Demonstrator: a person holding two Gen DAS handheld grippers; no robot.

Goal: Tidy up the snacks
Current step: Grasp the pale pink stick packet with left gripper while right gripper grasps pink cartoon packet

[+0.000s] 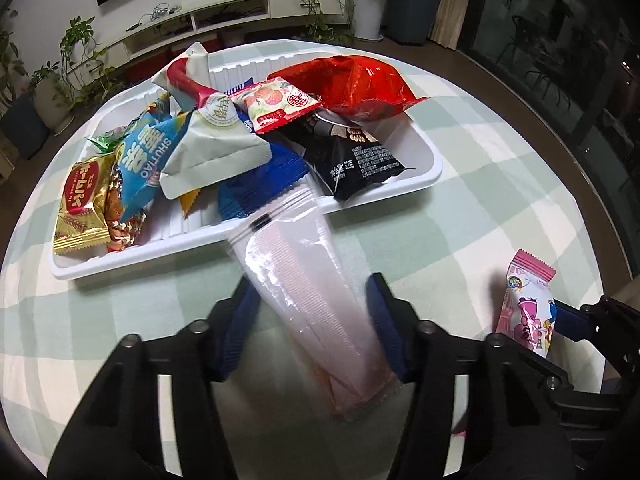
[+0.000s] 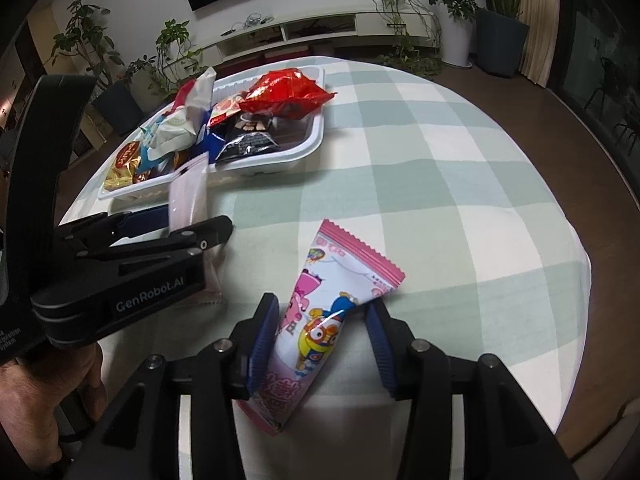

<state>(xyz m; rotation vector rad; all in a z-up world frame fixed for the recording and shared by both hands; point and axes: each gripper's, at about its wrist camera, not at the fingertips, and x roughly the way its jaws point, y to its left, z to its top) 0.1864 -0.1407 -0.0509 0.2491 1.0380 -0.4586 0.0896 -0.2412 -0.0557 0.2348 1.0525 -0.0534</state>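
Note:
A white tray (image 1: 384,194) full of snack packets sits at the far side of the checked table; it also shows in the right wrist view (image 2: 280,160). A clear pinkish zip bag (image 1: 316,304) lies between my left gripper's (image 1: 312,312) open blue pads, its top resting over the tray's front rim. In the right wrist view the same bag (image 2: 188,196) sticks up from the left gripper (image 2: 192,224). My right gripper (image 2: 324,340) is open around a pink-and-white cartoon packet (image 2: 320,312), which also shows in the left wrist view (image 1: 528,312).
In the tray lie a red bag (image 1: 360,80), a black packet (image 1: 356,160), a blue packet (image 1: 260,188), a white-green packet (image 1: 216,148) and a gold packet (image 1: 84,204). The table edge curves off right. Plants and a TV bench stand behind.

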